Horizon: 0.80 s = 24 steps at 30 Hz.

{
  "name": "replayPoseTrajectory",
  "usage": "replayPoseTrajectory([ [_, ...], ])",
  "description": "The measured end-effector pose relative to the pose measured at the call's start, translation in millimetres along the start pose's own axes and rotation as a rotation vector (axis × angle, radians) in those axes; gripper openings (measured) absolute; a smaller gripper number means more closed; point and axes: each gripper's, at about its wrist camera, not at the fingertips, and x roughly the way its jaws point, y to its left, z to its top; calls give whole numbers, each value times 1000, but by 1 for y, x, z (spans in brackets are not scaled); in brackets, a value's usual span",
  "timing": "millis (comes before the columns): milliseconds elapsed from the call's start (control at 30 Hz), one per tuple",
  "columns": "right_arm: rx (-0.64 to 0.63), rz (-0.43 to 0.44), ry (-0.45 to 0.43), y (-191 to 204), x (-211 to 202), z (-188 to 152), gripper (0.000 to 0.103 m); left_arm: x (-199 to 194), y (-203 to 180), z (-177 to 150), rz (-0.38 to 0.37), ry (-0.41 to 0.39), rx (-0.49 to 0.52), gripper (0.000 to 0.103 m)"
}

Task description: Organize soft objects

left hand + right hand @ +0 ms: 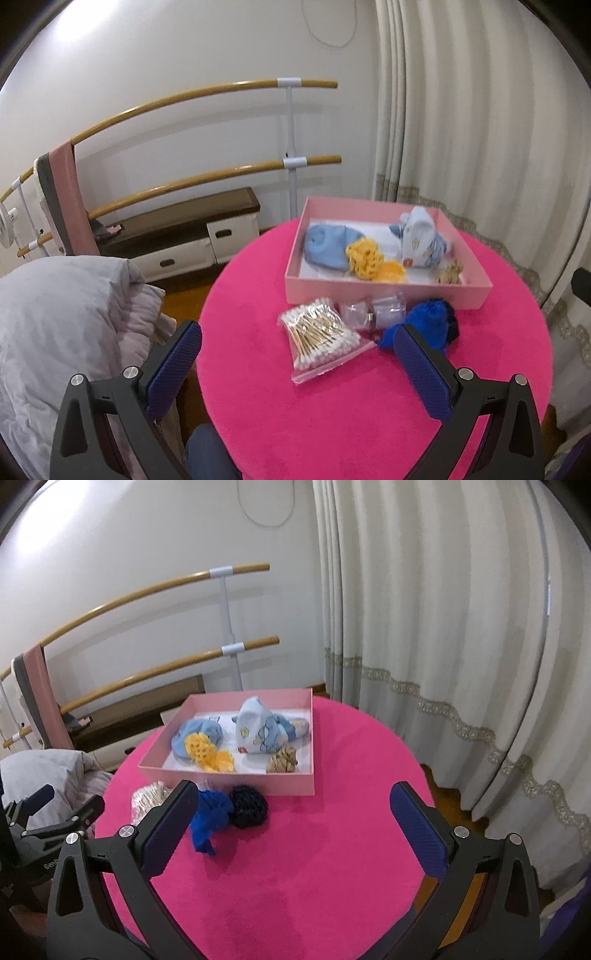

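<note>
Both claws hover spread wide and empty above a round pink counter (pixel 314 867). From the left claw (pixel 297 354), a bag of cotton swabs (pixel 319 338) and small clear packets (pixel 373 314) show plainly. The right claw (pixel 295 823) view mostly hides these, but reveals a dark knitted ball (pixel 248 806) touching the blue knitted piece (pixel 210 816). The pink box (pixel 229 773) holds socks (pixel 264 729) and yellow knitting (pixel 208 755).

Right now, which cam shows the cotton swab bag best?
Left wrist: the bag of cotton swabs lies whole and unobstructed on the pink table. In the right wrist view only a corner shows, the rest hidden behind the right gripper's finger.
</note>
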Motion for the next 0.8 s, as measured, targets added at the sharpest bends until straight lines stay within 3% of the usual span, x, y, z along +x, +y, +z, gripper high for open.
replayPoseTrajectory([
  [400,-30,9,125,8,62,-7,102,117,-8,5,-13,132,-24,103],
  [800,-36,11,209,10,109,-12,102,202,-15,4,33,216,6,103],
])
